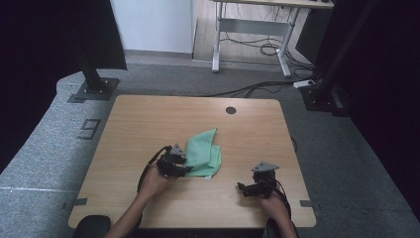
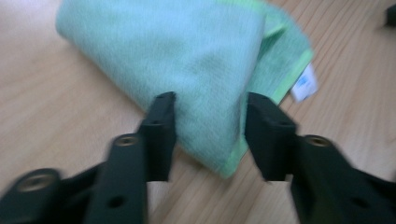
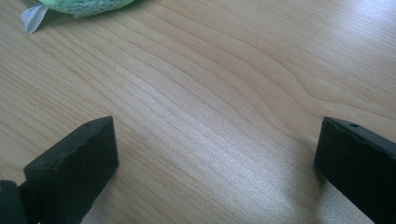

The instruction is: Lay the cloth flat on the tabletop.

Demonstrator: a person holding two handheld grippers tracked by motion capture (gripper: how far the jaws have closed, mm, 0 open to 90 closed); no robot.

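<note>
A green cloth (image 1: 203,151) lies folded on the wooden table (image 1: 148,119), just left of its middle. My left gripper (image 1: 184,168) is at the cloth's near left edge, held by a hand coming from below. In the left gripper view the folded cloth (image 2: 187,60) runs between the two black jaws of that gripper (image 2: 210,100), which stand apart without pinching it. A white label (image 2: 303,84) sticks out at the cloth's corner. My right gripper (image 1: 241,188) rests near the table's front right, jaws wide open (image 3: 217,123) over bare wood, with the cloth's edge (image 3: 84,5) and label (image 3: 33,18) far off.
A round dark cable hole (image 1: 231,110) sits near the table's far edge. Grey carpet surrounds the table, with black stand bases (image 1: 94,89) at the back left and back right (image 1: 322,94). A white desk frame (image 1: 252,34) and cables stand beyond.
</note>
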